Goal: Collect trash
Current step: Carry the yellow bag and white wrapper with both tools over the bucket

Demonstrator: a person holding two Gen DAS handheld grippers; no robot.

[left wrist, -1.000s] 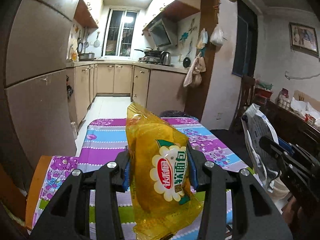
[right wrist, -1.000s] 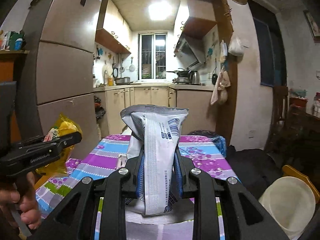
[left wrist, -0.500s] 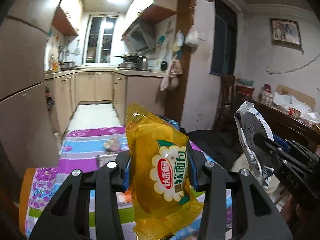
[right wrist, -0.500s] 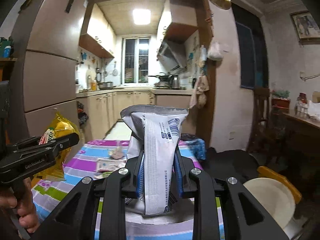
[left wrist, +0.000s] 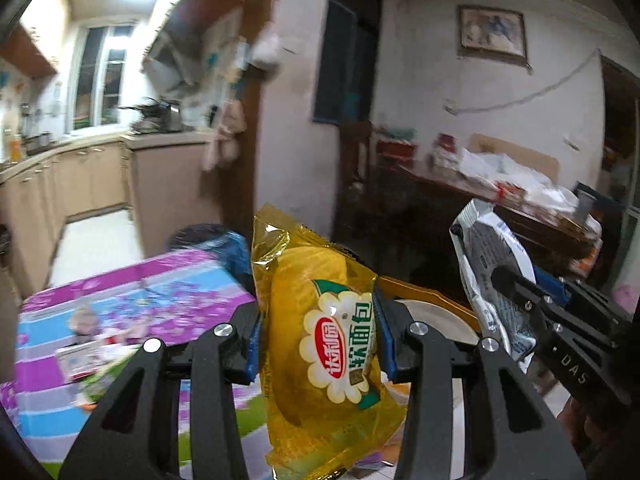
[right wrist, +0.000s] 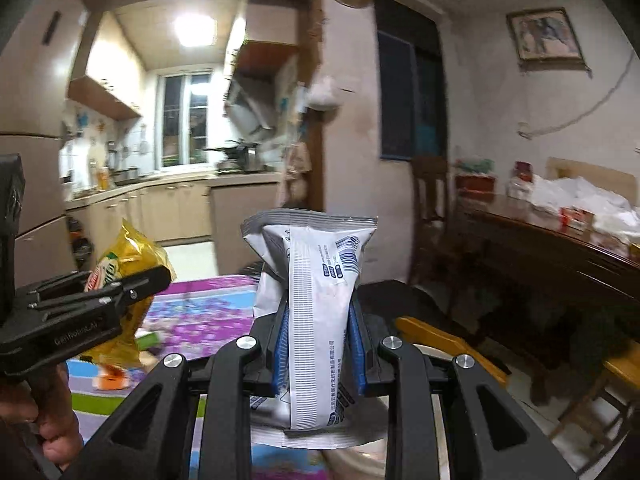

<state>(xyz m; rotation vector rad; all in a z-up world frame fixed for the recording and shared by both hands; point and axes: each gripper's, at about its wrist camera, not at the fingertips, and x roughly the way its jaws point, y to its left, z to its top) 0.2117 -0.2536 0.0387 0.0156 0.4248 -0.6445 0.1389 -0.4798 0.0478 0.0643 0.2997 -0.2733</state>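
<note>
Swung to the right over the last second: kitchen and floral-clothed counter (left wrist: pixel 120 288) now slid to the left of both views, dark dining table and framed picture come into sight on the right. Both pieces of trash carried along unchanged. Likely meaning: pickup finished, now in transit toward a bin, probably the pale round container (left wrist: pixel 436 316) with the yellow-orange rim just beyond the jaws, low in both views.

Left gripper (left wrist: pixel 318 334): jaws narrow, blue pads clamped on either side of the yellow bread wrapper (left wrist: pixel 332 344), held upright, crimped top pointing up, bottom hanging below the pads. Right gripper (right wrist: pixel 318 354): jaws narrower, pinching the white-and-grey packet (right wrist: pixel 316 320), also upright, seam and barcode facing the camera.

Both tools held side by side, near each other but apart, pointing slightly downward. Part of the hand (right wrist: pixel 48 420) around the left tool's grip visible at the lower left of the right view.

More trash left on the counter, blurred: small scraps and a flat packet.
</note>
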